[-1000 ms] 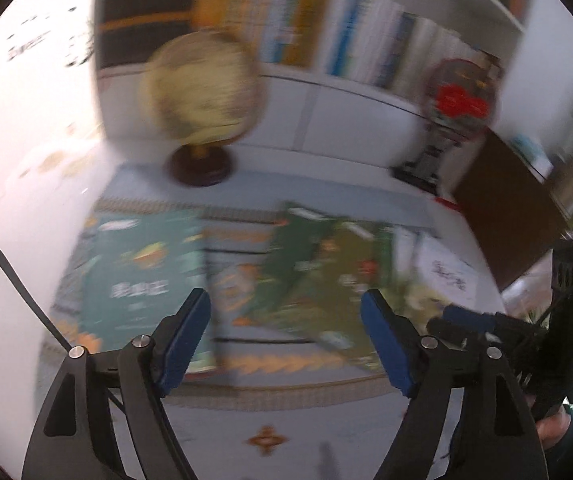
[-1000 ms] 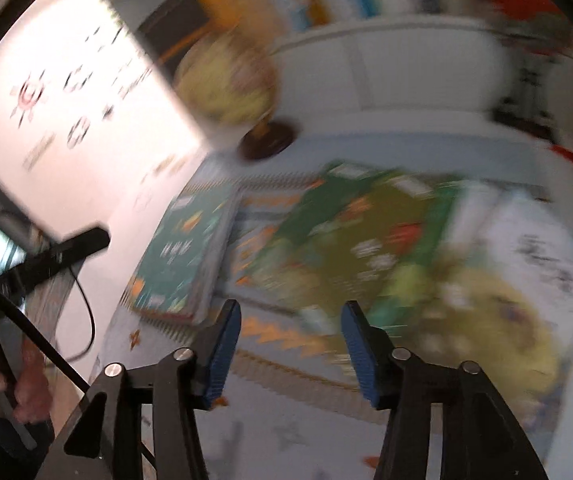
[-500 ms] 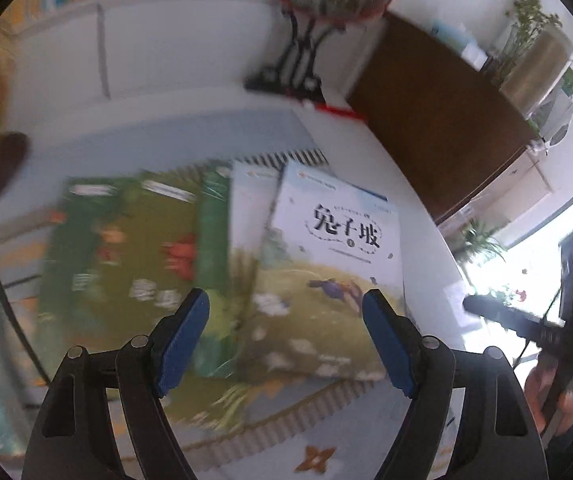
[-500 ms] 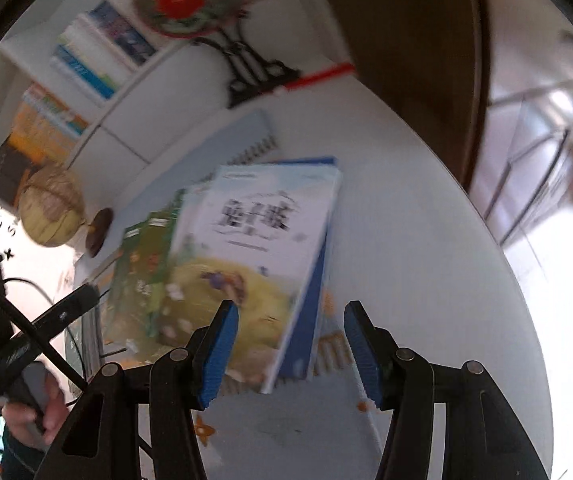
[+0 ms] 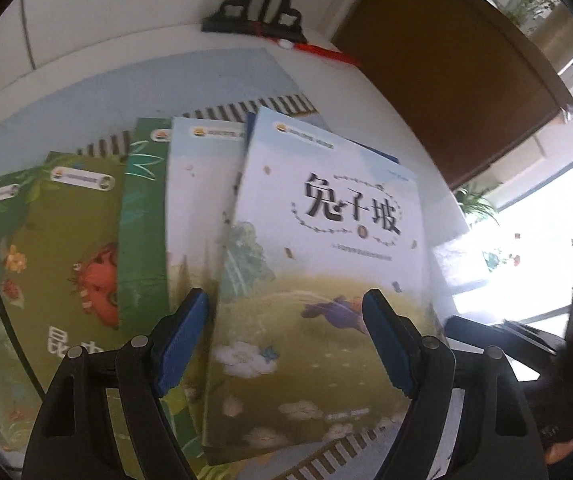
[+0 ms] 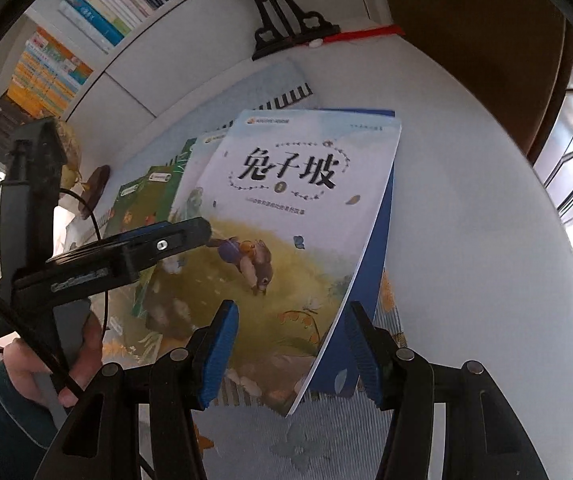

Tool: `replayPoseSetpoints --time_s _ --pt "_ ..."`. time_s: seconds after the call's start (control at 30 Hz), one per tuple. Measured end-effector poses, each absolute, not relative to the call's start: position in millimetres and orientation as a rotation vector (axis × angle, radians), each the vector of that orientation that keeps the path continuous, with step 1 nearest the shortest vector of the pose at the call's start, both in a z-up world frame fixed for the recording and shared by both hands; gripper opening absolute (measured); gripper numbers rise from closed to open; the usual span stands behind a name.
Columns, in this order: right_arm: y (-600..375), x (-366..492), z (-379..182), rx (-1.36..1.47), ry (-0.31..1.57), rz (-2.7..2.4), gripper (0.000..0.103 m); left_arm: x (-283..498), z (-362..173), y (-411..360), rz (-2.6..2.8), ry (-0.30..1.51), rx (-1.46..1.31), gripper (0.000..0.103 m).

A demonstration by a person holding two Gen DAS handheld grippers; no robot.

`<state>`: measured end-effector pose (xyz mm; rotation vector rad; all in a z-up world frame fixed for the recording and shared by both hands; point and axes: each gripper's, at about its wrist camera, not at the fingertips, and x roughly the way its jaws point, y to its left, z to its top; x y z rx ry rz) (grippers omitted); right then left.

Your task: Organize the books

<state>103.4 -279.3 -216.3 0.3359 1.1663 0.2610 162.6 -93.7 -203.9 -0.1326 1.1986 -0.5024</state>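
The left gripper (image 5: pixel 286 336) hangs with jaws wide apart, gripping nothing, over the rabbit book (image 5: pixel 326 280). The right gripper (image 6: pixel 292 344) has jaws parted and empty at that book's 5 o'clock corner. It tops overlapping books fanned toward 9 o'clock across the white table (image 6: pixel 466 200).

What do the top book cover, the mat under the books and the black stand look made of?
Top book: glossy paper softcover, probably; its lower corner curls up off the blue book beneath.
Mat: woven fabric, matte; a fine ribbed weave shows, with printed patterns.
Black stand: looks like painted metal or lacquered wood, scrolled feet; cannot tell which.
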Motion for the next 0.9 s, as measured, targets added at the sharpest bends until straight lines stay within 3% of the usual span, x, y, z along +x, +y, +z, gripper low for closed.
replayPoseSetpoints --time_s 0.2,0.5,0.9 --pt "-302 99 -241 0.593 1.197 0.262 0.047 161 -204 -96 -0.508 1.194 -0.122 0.078" --pt "-299 108 -240 0.567 1.189 0.264 0.047 158 -203 -94 -0.514 1.192 -0.139 0.079" --pt "-236 118 -230 0.183 1.167 0.419 0.049 92 -191 -32 -0.375 1.201 -0.316 0.079"
